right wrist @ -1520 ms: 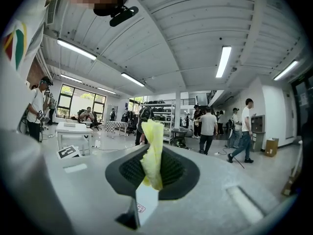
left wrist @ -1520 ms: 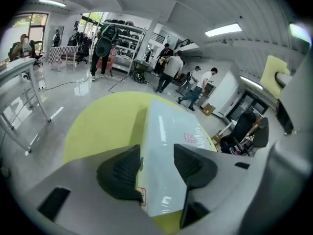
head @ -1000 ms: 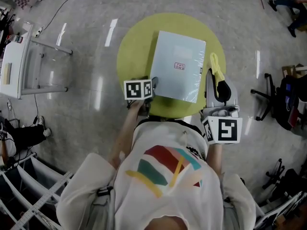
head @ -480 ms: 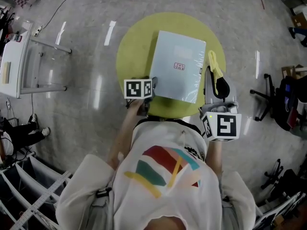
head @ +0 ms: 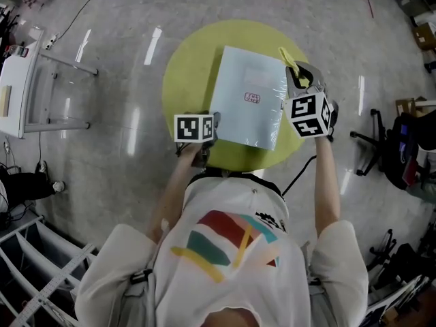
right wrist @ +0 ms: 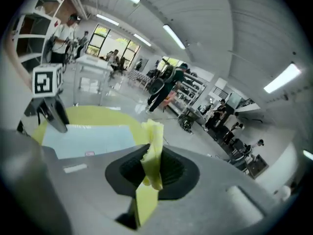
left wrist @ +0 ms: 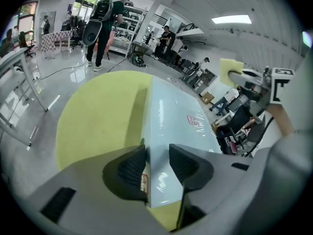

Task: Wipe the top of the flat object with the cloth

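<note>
A pale blue flat object point(head: 248, 97) with a small red label lies on a round yellow table point(head: 187, 73). My left gripper point(head: 214, 122) is at its near left corner. In the left gripper view the corner point(left wrist: 156, 131) fills the gap between the jaws of my left gripper point(left wrist: 157, 155), which have just been closing and now press on it. My right gripper point(head: 300, 73) hovers by the object's far right corner, shut on a folded yellow cloth point(head: 288, 58). In the right gripper view the cloth point(right wrist: 152, 146) stands up out of my right gripper point(right wrist: 152, 168), above the flat object point(right wrist: 88, 136).
A white metal stand point(head: 27, 80) is on the floor to the left, and office chairs point(head: 388, 142) are to the right. A cable point(head: 300, 172) hangs off the table's near right side. People stand far off in the room point(left wrist: 105, 23).
My right gripper has carried the yellow cloth from the table's near right edge away from me, up beside the flat object's far right corner. The left gripper has stayed at the near left corner.
</note>
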A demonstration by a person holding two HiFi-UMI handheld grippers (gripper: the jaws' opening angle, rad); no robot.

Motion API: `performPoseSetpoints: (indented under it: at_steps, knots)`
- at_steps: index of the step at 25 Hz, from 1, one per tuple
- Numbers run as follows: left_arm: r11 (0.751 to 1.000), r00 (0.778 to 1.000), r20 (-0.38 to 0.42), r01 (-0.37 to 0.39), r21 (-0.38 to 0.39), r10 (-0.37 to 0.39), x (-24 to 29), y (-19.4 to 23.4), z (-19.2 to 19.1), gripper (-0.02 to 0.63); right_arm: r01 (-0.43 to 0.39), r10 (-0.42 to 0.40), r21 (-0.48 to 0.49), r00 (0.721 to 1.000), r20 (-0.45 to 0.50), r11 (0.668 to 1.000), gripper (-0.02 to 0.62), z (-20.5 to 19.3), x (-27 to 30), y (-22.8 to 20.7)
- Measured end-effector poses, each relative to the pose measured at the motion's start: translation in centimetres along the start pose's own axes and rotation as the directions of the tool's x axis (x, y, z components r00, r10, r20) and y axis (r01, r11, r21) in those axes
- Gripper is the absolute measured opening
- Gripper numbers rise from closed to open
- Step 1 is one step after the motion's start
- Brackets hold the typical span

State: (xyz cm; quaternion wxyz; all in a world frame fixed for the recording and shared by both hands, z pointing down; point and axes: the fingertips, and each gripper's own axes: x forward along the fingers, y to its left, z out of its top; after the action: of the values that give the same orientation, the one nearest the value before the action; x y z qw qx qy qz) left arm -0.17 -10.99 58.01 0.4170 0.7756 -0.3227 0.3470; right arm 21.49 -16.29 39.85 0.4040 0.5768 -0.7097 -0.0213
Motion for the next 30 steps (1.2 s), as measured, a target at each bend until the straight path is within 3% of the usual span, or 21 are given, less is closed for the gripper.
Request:
performPoseSetpoints:
  at_steps: [5,12,24,30]
  knots:
    - [1.0,1.0,0.003,0.003,-0.003,-0.003,0.1,-0.1,-0.1,0.16,-0.117,0.083,-0.152,0.974,-0.212,0.981,0.029,-4.4,6.3,-0.7]
    - [1.0,1.0,-0.003,0.008,-0.003,-0.008,0.2,0.0,-0.1,0.16,-0.269,0.132,-0.275,0.893,-0.431,0.923,0.029,-9.2,11.1,0.1]
    - [1.0,1.0,-0.008,0.011,-0.007,-0.011,0.2,-0.1,-0.1,0.16,-0.408,0.215,-0.264,0.812,-0.543,0.874,0.029,-11.5,13.4,2.9]
    - [1.0,1.0,-0.005,0.009,-0.006,-0.009,0.2,-0.1,-0.2,0.16,-0.449,0.248,-0.257,0.792,-0.558,0.856,0.029,-11.9,13.4,3.5]
